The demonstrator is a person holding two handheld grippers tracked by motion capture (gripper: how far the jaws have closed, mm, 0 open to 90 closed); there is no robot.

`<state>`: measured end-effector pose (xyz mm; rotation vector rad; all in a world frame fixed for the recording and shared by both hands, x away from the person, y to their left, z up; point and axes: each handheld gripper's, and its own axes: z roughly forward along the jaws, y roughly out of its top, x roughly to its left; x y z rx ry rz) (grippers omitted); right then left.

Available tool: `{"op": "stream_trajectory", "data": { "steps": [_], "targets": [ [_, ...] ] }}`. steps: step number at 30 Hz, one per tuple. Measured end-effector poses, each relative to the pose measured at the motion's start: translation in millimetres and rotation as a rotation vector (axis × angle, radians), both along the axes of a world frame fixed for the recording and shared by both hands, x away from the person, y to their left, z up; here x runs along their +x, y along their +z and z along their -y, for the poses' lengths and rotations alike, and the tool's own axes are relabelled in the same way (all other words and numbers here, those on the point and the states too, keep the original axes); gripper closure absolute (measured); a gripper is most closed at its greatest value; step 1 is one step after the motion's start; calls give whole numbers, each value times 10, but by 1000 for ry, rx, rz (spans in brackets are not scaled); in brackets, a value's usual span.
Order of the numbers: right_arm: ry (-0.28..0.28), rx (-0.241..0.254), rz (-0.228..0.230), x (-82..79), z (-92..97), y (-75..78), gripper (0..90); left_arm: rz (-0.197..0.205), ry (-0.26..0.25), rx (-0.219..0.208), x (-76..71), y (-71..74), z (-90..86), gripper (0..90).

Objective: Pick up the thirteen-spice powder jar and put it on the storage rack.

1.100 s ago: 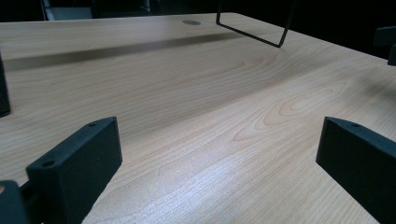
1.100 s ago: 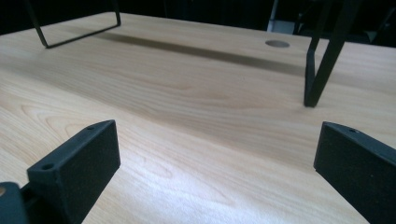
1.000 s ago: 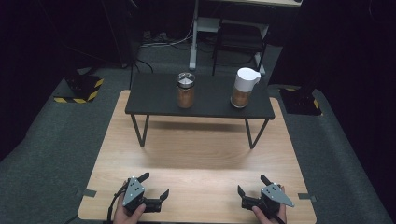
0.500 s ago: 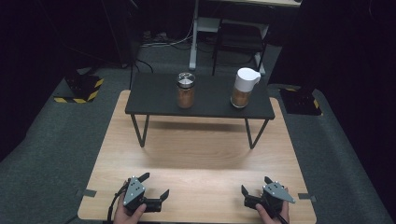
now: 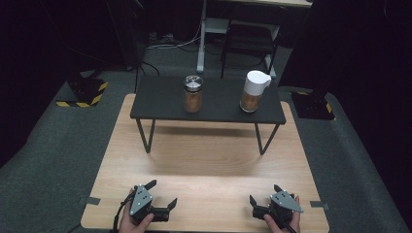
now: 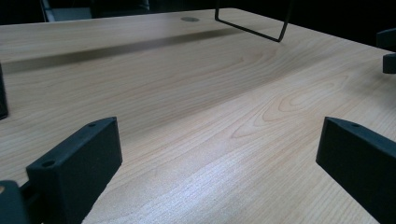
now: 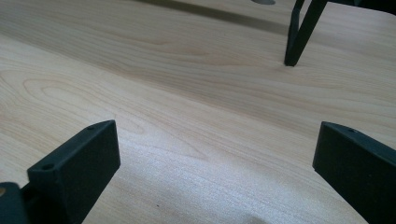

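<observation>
Your left gripper [image 5: 162, 196] and right gripper [image 5: 265, 200] rest at the near edge of the wooden table [image 5: 209, 160], jaws spread wide, holding nothing. The nearest things, a brown-filled jar [image 5: 193, 93] and a white-lidded pitcher [image 5: 253, 91], stand upright and apart on the black shelf [image 5: 160, 99] beyond. Bare tabletop lies between.

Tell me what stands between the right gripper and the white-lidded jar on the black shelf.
Nothing visible: only bare wooden tabletop lies between the open right gripper and the raised black shelf where the white-lidded jar stands.
</observation>
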<state>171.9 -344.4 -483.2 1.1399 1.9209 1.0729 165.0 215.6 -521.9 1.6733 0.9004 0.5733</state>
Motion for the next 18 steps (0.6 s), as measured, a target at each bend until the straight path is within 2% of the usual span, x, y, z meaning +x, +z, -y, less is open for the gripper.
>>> {"op": "stream_trajectory", "data": {
  "steps": [5,7,11,18],
  "targets": [
    [14,-18,7,-8,-18,-2,3,-5,0,0,5,6,1,5],
    [44,-21,-14,31,9,23,4,-7,0,-4,10,3,-5,5],
    [63,-19,-40,83,34,50,4,-1,-2,-9,1,-8,-11,5],
    [77,2,-76,153,77,79,4,-9,-2,0,9,9,-1,5]
  ]
}}
